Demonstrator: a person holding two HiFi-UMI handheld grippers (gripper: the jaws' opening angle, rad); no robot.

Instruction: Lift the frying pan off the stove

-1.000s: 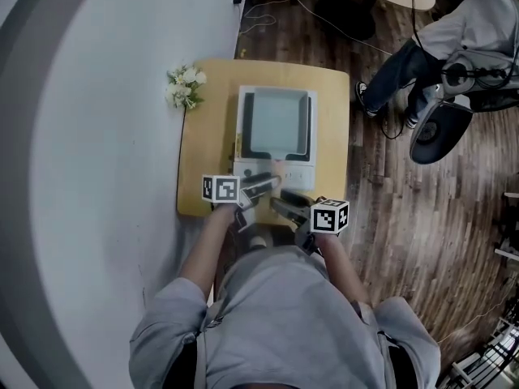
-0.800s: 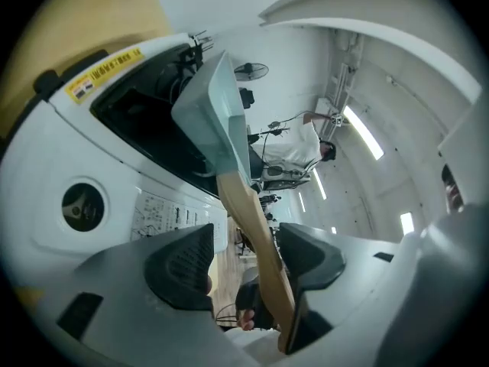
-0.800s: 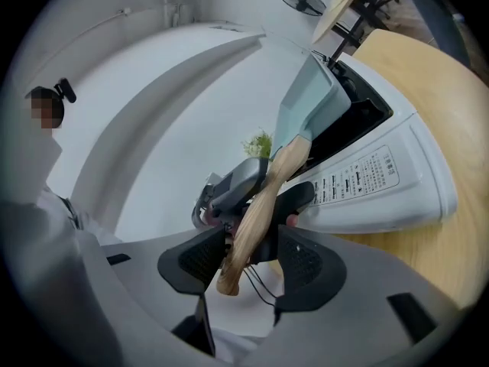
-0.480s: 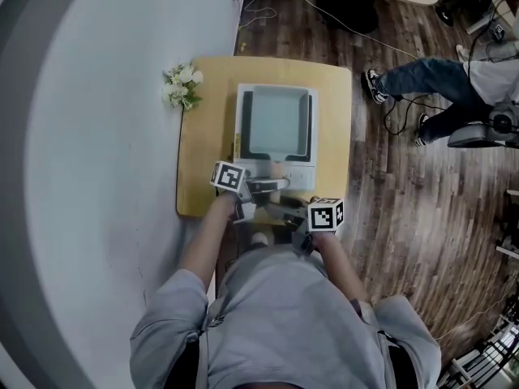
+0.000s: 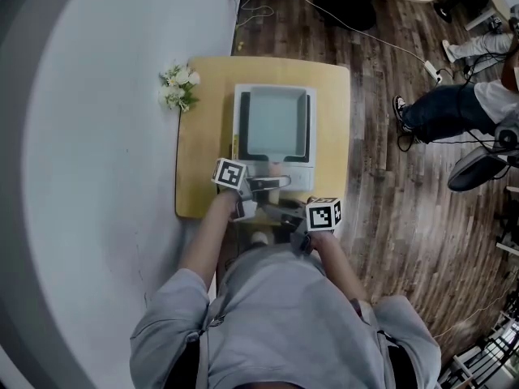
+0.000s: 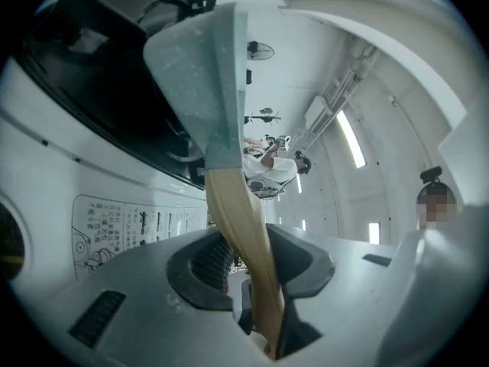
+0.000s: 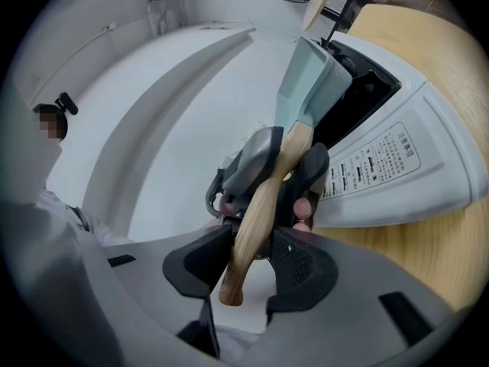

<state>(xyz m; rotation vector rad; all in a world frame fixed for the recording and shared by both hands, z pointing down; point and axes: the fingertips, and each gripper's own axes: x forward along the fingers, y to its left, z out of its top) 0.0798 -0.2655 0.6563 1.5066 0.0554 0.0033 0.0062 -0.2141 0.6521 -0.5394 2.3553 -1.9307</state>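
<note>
Flowers (image 5: pixel 178 87) are at the far-left edge of the surface (image 5: pixel 203 148), clear of the work.

Left hand-held gripper (image 6: pixel 256 264): the jaws have just been closing and are now clamped on the wooden handle (image 6: pixel 233 205), close to where it joins the pan (image 5: pixel 276 122).

The pan is square and grey. It sits flat on the white stove (image 5: pixel 301 173) mid-surface, not lifted yet, and looks empty.

Right hand-held gripper (image 7: pixel 252 262): its jaws have also just been closing. The pads are on the handle's free end, and the tip just pokes through between them. My other gripper sits right ahead on the same handle.

Handling, my read:
- The pan is rigid metal with moderate weight, nothing fragile.
- The mass sits well out past both grips, so I expect it to nose down once it leaves the stove.
- The handle is smooth, rounded wood, so it could roll or slide in the pads.
- The handle is the only sensible hold, because the walls are low and sit tight over the stove.
- Two grips spaced along the handle should resist the tipping; the front one carries the load and the rear one holds the end down.
- I should squeeze firmly, lift straight up and keep the pan level.
</note>
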